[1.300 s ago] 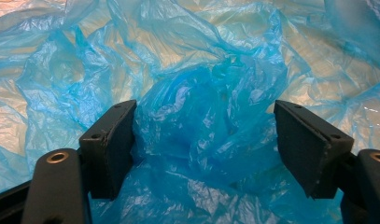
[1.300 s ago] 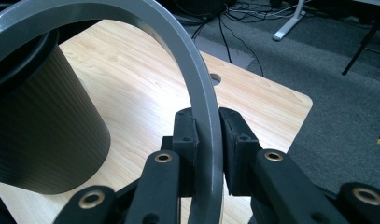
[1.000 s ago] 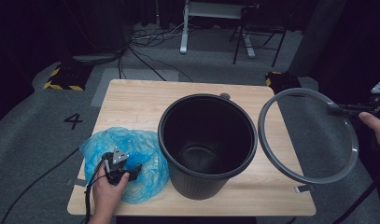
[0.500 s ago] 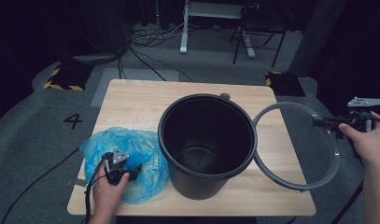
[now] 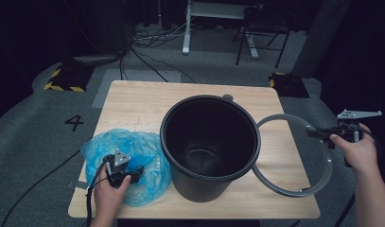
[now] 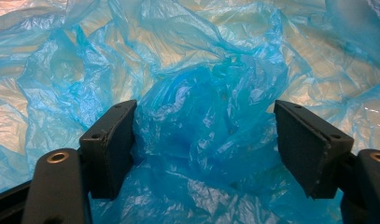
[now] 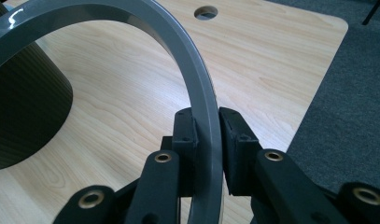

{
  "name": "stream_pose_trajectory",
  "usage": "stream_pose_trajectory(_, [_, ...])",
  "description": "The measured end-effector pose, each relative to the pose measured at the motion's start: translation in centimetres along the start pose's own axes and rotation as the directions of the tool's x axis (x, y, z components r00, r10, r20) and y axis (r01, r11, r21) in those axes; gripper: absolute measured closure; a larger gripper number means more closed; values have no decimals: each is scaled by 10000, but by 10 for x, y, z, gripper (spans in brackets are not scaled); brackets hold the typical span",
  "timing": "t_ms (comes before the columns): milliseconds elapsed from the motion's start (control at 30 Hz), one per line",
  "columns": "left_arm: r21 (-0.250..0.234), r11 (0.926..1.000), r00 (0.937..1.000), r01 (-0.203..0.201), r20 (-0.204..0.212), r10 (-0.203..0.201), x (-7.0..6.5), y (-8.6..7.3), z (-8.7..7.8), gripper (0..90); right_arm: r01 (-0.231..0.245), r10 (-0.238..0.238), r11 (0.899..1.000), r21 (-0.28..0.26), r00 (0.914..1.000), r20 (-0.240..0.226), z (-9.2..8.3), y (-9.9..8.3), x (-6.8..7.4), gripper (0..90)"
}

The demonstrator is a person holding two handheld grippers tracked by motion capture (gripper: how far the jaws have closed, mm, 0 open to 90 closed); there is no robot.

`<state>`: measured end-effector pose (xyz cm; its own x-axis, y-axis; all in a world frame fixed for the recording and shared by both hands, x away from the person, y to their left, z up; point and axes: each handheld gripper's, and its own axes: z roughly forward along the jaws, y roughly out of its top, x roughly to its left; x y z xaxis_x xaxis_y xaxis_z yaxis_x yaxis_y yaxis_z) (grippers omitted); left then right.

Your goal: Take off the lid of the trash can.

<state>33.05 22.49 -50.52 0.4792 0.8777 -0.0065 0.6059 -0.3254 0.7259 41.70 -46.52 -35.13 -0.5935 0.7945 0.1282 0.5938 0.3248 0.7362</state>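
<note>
A black round bin (image 5: 209, 146) stands in the middle of the wooden table (image 5: 133, 104). To its right, a grey ring (image 5: 328, 170) hangs low over the table, its far side close against the bin's wall. My right gripper (image 5: 315, 134) is shut on the ring's right edge. In the right gripper view both pads clamp the grey ring (image 7: 187, 60) at my right gripper (image 7: 207, 123), with the bin (image 7: 24, 107) at the left. A crumpled blue plastic bag (image 5: 133, 151) lies left of the bin. My left gripper (image 5: 135, 172) rests on it, open. Its jaws straddle a bunch of the blue bag (image 6: 211, 93) at my left gripper (image 6: 204, 126).
The table has a round cable hole (image 7: 205, 12) near its far edge. Grey carpet (image 5: 48, 137) surrounds the table, with cables, yellow-black floor blocks (image 5: 67, 78) and a white stand (image 5: 218, 14) behind it.
My right hand has come down with the ring, which now lies lower and flatter beside the bin. The left hand and the bag have not moved.
</note>
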Motion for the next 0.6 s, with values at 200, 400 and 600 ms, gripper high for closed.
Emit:
stream_pose_trajectory(200, [7, 10000, 10000, -8, 5, 8, 0, 0, 0, 249, -68, 64, 9996, 276, 9999, 142, 14, -12, -5, 776])
stream_pose_trajectory(400, [7, 10000, 10000, -8, 8, 8, 0, 0, 0, 249, -99, 93, 9994, 321, 9998, 185, 28, -23, -6, 774])
stream_pose_trajectory(600, [3, 10000, 10000, 4, 12, -4, 0, 0, 0, 249, -81, 74, 9994, 327, 9998, 209, 40, -32, -6, 773])
